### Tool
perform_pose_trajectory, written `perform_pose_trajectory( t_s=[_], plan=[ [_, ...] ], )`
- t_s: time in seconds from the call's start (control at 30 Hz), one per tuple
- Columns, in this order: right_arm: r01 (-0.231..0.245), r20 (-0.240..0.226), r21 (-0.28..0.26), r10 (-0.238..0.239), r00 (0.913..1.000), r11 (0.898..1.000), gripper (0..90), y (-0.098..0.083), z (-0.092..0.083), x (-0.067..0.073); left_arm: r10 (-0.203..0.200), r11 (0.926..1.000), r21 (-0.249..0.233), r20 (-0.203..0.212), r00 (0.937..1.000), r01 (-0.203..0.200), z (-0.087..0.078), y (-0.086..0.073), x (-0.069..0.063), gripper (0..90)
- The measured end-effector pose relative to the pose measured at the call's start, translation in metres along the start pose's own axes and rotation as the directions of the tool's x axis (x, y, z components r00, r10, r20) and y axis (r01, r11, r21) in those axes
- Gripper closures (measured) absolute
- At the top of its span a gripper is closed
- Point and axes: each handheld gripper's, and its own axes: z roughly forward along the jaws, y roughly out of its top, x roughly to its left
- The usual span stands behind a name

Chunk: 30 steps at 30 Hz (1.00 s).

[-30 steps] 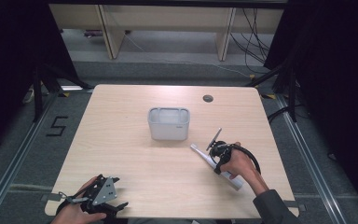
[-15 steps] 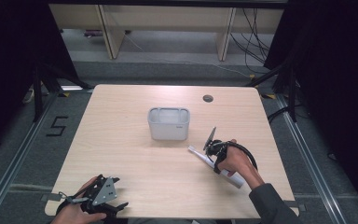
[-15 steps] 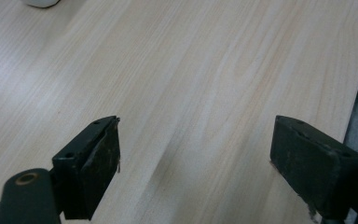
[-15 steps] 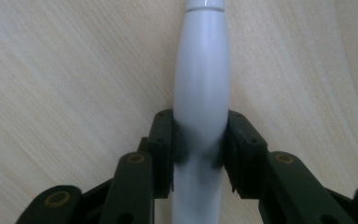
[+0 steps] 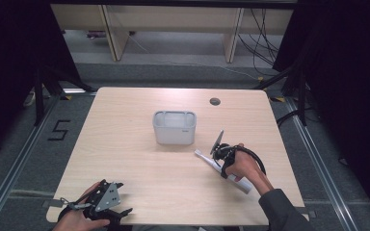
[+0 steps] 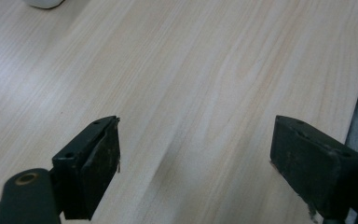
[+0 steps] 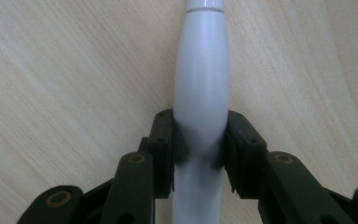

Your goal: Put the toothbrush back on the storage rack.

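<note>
Right gripper [image 7: 200, 144] has both pads pressed against the sides of the white handle-shaped tool [image 7: 201, 88], so the grab looks done. It seems like an electric toothbrush body or something close, can't say for sure. From the high view the tool [image 5: 241, 184] lies flat on the table [image 5: 125, 144], slanted, on the right half toward the near edge, with its thin end pointing up toward the grey bin [image 5: 174, 127]. It hasn't come off the wood yet as far as I can tell, so my guess is the lift and the carry to that bin are what's left. The bin looks empty from here, though I can't see its floor well.

Left gripper [image 5: 107, 204] sits way off at the near-left corner, jaws wide apart with bare table between them in its own view, holding nothing.

Room-wise it's pretty easy. The stretch between tool and bin is bare wood, nothing to bump. The bin's near wall is the one edge to clear, so the tool needs height before going over. The right table edge is near the hand, and there's a small round hole [image 5: 215, 101] beyond the bin, out of the way.
</note>
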Motion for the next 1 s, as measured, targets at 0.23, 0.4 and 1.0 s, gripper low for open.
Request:
perform_pose_trajectory(
  t_s=[0.23, 0.4, 1.0],
  plan=[
    [-0.009, 0.009, -0.022, 0.010, 0.9999, 1.000, 66.9, -0.005, -0.004, -0.001, -0.007, 1.0000, 0.000, 0.002, 1.0000, 0.007, 0.000, 0.000, 0.000, 15.6],
    [0.011, 0.011, -0.070, -0.010, 0.9999, 0.997, 66.9, -0.013, -0.014, -0.007, -0.005, 1.0000, 0.002, 0.003, 1.0000, 0.005, 0.000, 0.000, 0.000, 15.6],
    [-0.136, -0.021, -0.395, 0.139, 0.9901, 0.909, 66.9, -0.051, -0.074, -0.025, -0.005, 1.0000, 0.004, -0.001, 1.0000, 0.005, 0.000, 0.000, 0.000, 15.6]
  ],
)
